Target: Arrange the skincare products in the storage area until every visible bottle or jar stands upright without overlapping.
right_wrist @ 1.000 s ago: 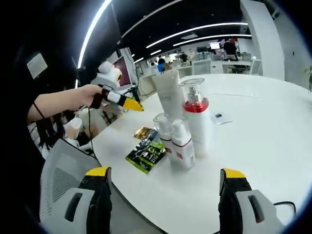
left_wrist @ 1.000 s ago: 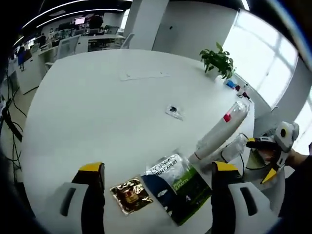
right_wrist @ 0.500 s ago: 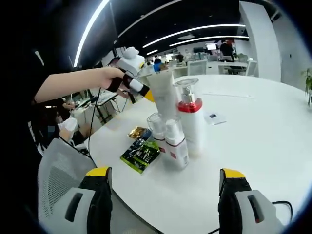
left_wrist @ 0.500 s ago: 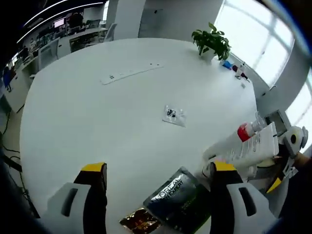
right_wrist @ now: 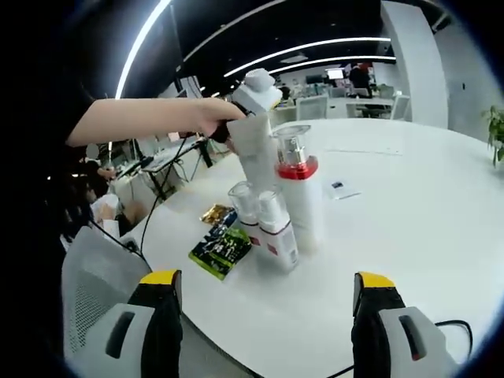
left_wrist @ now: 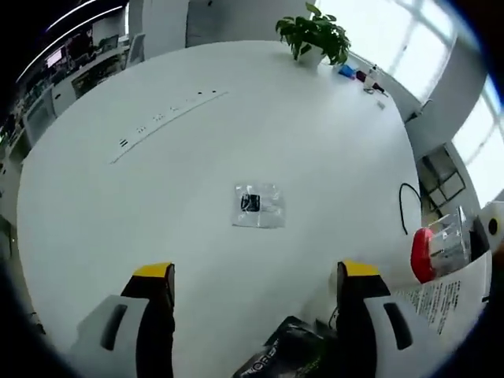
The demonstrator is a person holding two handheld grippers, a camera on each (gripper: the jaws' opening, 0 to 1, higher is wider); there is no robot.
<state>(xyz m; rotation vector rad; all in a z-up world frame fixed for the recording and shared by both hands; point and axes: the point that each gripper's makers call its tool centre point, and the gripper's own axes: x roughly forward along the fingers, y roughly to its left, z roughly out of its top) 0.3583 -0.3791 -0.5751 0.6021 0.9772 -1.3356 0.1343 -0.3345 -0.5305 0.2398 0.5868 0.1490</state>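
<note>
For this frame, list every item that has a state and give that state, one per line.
Left hand-held gripper: open, empty, above the table.
Right hand-held gripper: open, empty.
Red-collared pump bottle: upright.
White tube: upright behind the pump bottle.
Two small bottles: upright, close together.
Green sachet: lying flat.
Gold sachet: lying flat.
Clear packet: flat, alone mid-table.

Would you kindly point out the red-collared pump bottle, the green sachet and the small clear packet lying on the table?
Pump bottle (right_wrist: 302, 206), right gripper view, on its white body below the red collar.
Green sachet (right_wrist: 220, 252), right gripper view, on its printed face.
Clear packet (left_wrist: 257, 206), left gripper view, beside its dark centre.
</note>
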